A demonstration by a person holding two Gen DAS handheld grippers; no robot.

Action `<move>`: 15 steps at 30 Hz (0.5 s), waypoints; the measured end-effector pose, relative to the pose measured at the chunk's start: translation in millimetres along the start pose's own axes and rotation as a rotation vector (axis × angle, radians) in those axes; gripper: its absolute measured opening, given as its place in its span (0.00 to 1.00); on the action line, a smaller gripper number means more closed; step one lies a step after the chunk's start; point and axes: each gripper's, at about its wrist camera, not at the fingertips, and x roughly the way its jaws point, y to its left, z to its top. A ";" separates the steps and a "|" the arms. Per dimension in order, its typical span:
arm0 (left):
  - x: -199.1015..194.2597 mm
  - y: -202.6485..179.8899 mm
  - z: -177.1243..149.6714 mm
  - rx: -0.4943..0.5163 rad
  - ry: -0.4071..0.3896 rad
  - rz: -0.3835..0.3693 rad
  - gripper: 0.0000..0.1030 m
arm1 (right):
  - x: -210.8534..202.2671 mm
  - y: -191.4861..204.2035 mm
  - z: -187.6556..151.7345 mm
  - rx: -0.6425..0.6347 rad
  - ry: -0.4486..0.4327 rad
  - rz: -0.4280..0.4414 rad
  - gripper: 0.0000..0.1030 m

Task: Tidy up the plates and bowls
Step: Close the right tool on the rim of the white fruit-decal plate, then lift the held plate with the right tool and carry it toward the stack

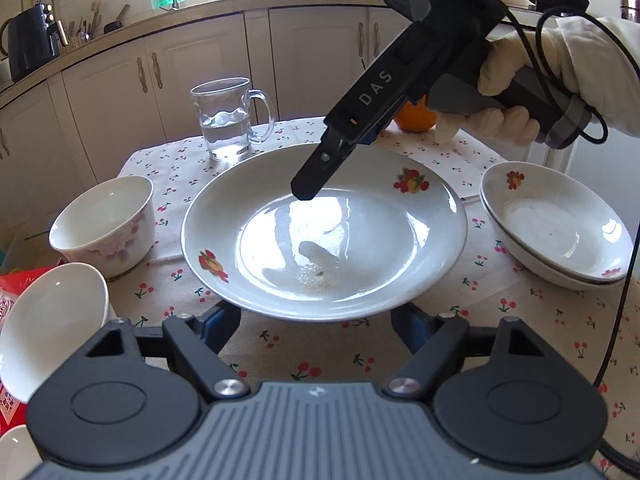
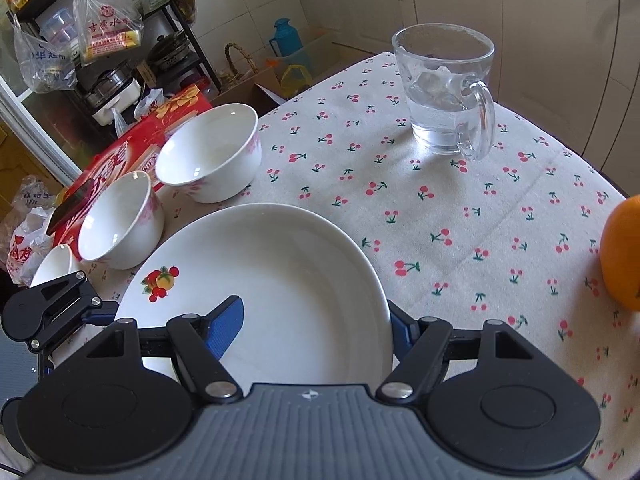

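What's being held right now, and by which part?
Nothing clamped: right gripper straddles the big plate at its rim, jaws open; left gripper sits open beneath it.

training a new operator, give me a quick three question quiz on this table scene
1. True or false: the glass mug is empty.
2. How many dishes are in the stacked plates? A two, B three, C four.
3. Fill in: the right gripper has its open jaws either side of the rim of the large fruit-print ___.

Key: 1 false, it holds water; 2 A; 3 plate.
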 end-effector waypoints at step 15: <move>-47.8 -30.8 -5.6 0.086 -0.015 -0.073 0.80 | -58.8 36.0 -51.2 0.038 -0.062 -0.058 0.76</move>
